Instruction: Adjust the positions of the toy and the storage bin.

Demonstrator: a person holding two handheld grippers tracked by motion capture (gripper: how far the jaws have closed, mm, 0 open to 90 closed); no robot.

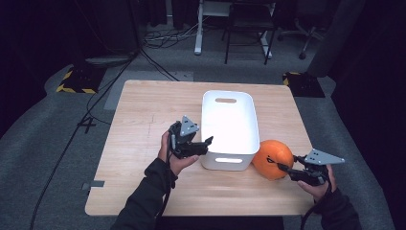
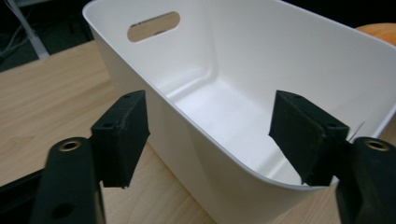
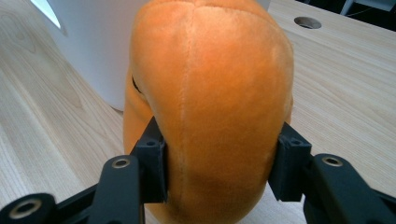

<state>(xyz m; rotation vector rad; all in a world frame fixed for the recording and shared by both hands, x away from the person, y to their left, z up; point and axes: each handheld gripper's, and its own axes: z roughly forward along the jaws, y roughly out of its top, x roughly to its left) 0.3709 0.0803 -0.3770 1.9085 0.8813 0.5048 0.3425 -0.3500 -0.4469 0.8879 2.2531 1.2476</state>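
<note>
Both forearms enter the high view from below: the left gripper [image 1: 207, 142] sits at the white bin's [image 1: 231, 96] near-left corner, the right gripper [image 1: 282, 167] against the orange plush pumpkin [image 1: 272, 158] just beside the bin. Left gripper view: jaws wide, straddling the bin wall [image 2: 224, 158]. Right gripper view: jaws press the pumpkin's [image 3: 210, 102] sides, seemingly gripping it on the table [image 3: 341, 79].

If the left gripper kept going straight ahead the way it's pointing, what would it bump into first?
Probably the white bin. The left gripper is open, and in its own view the bin's near rim sits right between the jaws, so it would likely meet that rim or side wall first. How close it is remains hard to judge.
</note>
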